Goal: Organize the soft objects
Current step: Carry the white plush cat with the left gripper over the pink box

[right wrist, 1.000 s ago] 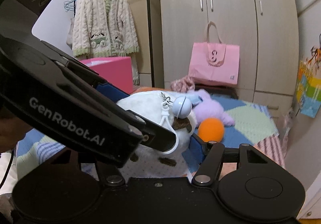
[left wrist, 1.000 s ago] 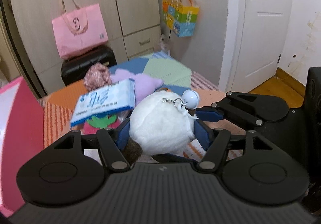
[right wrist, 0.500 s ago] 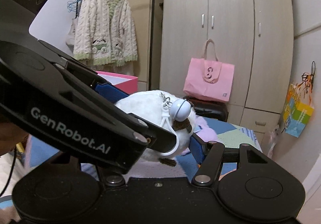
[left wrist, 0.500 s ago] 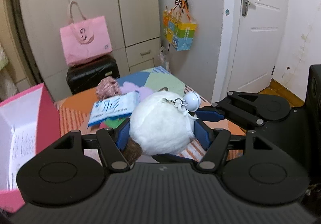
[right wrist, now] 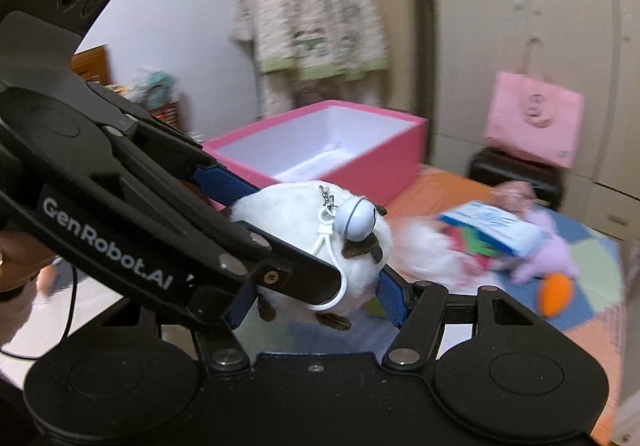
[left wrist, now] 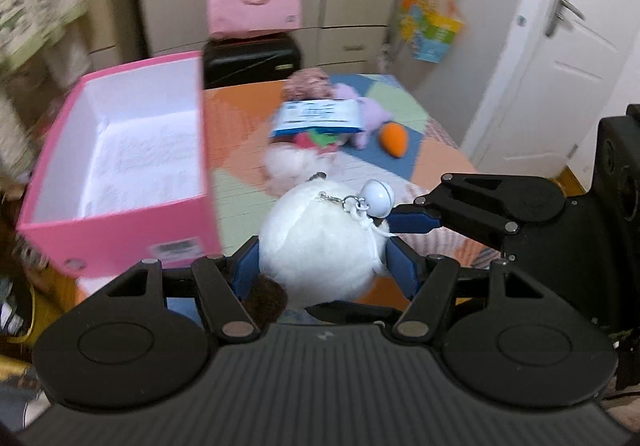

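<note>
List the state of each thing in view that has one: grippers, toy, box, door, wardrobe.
Left gripper: shut on the white plush toy.
Right gripper: shut on the same toy.
White plush toy: held up off the patchwork surface, bell charm hanging on it.
Pink box: open, no lid, no toys inside.
White door: closed.
Wardrobe doors: closed.

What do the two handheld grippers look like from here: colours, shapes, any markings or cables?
Both are matte black. The left gripper has a ribbed body, two round discs, linkage arms with silver pivot pins, and blue pads on its jaws. The right gripper is built the same. In the right wrist view the left one's side reads "GenRobot.AI" in white, its block has round holes, and a thin black cable hangs below.
</note>
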### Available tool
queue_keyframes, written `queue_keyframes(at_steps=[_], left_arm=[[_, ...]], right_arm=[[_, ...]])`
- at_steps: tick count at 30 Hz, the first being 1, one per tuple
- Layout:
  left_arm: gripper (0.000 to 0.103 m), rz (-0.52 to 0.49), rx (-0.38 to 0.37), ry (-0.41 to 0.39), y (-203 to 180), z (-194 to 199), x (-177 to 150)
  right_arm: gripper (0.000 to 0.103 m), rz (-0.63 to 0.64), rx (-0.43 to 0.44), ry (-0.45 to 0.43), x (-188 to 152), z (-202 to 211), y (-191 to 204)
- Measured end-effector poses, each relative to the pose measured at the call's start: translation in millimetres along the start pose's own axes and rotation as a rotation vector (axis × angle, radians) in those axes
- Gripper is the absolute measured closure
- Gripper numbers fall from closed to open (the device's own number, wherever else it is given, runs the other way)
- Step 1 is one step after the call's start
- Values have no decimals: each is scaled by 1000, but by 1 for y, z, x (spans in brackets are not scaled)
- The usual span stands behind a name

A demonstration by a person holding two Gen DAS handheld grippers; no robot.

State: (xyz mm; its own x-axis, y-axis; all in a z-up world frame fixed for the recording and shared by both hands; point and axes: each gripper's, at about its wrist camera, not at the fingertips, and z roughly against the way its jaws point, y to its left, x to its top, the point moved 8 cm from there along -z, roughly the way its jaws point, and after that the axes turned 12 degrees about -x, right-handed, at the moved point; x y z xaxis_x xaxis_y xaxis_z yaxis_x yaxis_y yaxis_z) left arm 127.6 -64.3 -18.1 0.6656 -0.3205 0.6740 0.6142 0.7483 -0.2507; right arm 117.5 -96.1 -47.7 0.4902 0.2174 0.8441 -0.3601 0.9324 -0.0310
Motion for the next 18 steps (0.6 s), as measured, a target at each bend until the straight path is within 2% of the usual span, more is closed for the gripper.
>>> queue_keyframes(at_steps=[8,15,18], left_arm=[[38,34,37,-89,46,24,19],[38,40,43,-142,90,17,60],[38,59,36,-191,116,12,80]], right_arm=[[34,75,78,-35,44,-24,29],[34,98,72,-36,88,-64,24],[34,78,80,3,109,-92,17]])
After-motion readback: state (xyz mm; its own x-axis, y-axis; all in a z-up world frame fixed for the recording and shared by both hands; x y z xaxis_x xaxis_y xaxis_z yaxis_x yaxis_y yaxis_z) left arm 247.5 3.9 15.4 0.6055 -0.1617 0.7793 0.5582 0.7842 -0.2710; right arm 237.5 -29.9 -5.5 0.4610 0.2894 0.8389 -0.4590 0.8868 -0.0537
